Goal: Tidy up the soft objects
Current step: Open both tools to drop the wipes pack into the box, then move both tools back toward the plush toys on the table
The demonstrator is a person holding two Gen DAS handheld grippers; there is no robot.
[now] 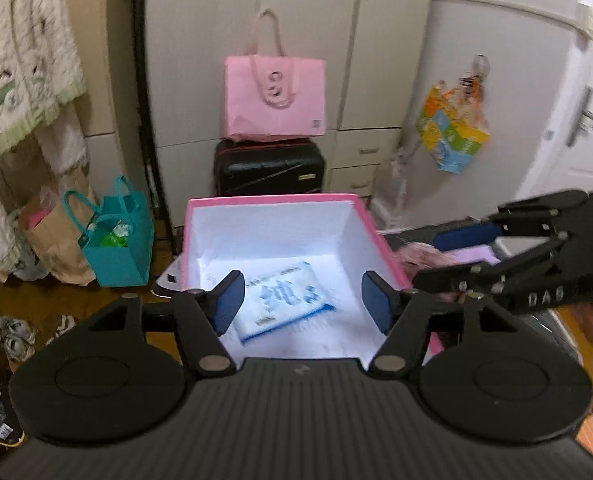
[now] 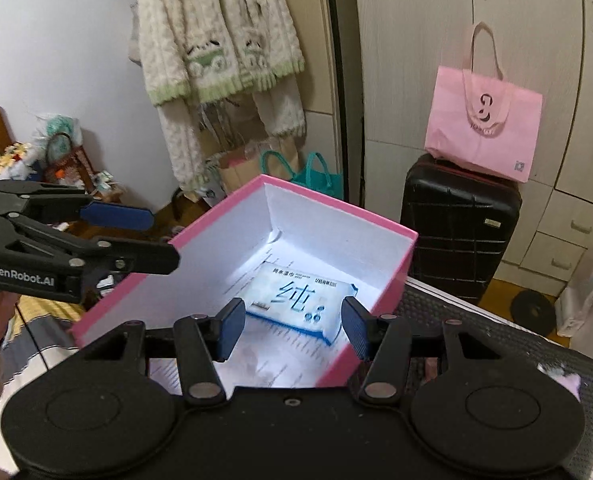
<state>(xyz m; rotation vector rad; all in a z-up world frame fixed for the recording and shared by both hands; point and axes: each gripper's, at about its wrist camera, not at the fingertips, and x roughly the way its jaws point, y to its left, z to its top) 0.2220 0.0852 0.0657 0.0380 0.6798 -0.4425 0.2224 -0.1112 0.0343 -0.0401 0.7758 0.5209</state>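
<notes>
It was a lived-in bedroom in a home. Ahead of the tool stood a pale wardrobe (image 1: 232, 20) with drawers, a black suitcase (image 1: 270, 168) topped by a pink tote bag (image 1: 274, 98). To the tool's left hung a fleecy robe (image 2: 216, 40) above shopping bags (image 1: 116, 240) and shoes (image 1: 14, 334) on the wooden floor.

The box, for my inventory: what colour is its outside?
Pink outside, white inside the box; clearest in the right wrist view.
</notes>
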